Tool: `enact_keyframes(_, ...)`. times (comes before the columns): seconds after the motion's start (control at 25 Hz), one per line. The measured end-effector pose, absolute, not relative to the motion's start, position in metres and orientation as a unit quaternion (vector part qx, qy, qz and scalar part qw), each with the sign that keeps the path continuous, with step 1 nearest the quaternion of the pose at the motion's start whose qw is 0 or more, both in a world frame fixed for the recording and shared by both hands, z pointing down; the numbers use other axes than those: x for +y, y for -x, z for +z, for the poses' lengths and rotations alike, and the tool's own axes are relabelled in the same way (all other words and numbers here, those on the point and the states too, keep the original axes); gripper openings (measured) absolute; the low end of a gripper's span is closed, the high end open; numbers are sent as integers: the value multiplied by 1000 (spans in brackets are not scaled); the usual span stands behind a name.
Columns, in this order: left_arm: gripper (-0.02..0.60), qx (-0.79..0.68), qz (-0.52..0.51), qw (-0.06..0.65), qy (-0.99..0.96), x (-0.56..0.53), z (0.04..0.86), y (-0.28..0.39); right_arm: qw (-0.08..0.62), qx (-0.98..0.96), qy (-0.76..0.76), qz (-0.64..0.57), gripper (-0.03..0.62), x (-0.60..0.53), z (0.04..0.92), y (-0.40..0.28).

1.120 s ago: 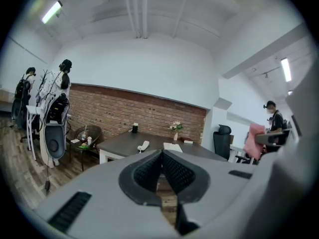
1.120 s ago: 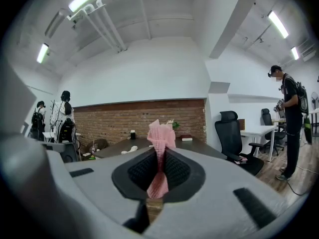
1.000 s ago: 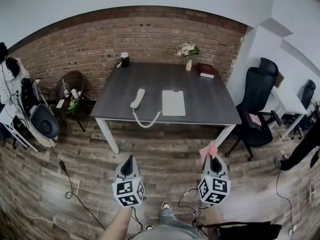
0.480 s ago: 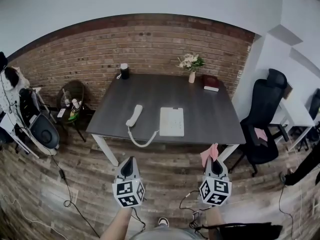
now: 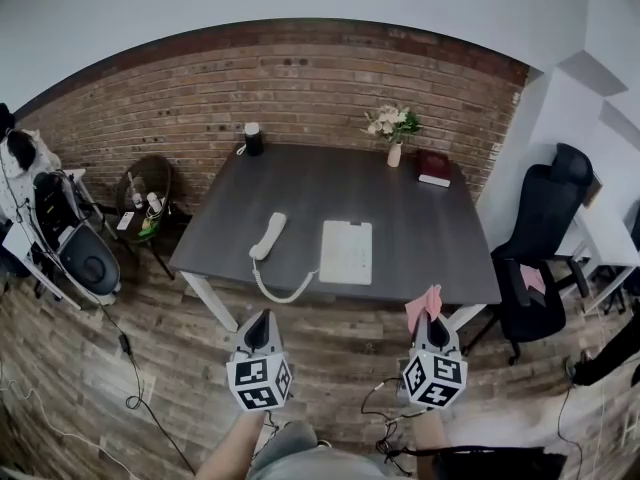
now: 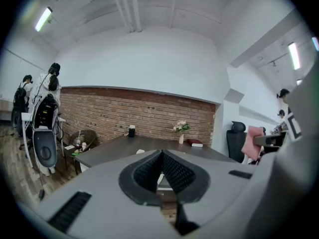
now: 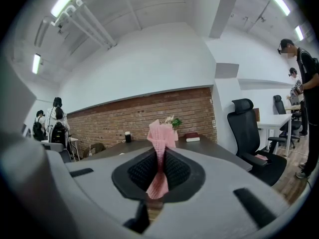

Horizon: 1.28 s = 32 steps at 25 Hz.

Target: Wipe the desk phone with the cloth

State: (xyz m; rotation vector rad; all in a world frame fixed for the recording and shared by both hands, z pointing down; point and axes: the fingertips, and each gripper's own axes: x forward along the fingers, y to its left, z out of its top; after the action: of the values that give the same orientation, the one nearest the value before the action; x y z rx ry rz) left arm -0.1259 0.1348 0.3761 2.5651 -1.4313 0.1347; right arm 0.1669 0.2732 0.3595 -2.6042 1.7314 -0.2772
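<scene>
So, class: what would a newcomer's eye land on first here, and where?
The pink cloth pinched in the right gripper, low right in the head view. Then the white desk phone on the dark desk, its handset lying beside it to the left.

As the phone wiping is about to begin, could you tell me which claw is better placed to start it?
The right claw: it grips the pink cloth, while the left claw is shut and empty. Both hang short of the desk phone.
</scene>
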Motion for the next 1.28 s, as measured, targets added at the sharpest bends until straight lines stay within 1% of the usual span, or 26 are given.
enact_keyframes(0.36,5,-469,47,107,-875,64,387,89,-5,534,840,-94,17,216,371,-195)
enact_keyframes(0.64,5,-441,39,109,-890,-26,381,44,-21,512,855,-79,17,151,357,-223)
enact_keyframes(0.84,5,-423,35,106,-899,-89,375,14,-18,492,866,-86,17,100,357,-244)
enact_keyframes(1.04,5,-415,37,106,-903,-142,376,-5,-17,482,872,-82,17,50,353,-260)
enact_keyframes(1.28,5,-406,45,112,-906,-182,382,-25,-26,474,876,-85,17,17,353,-276)
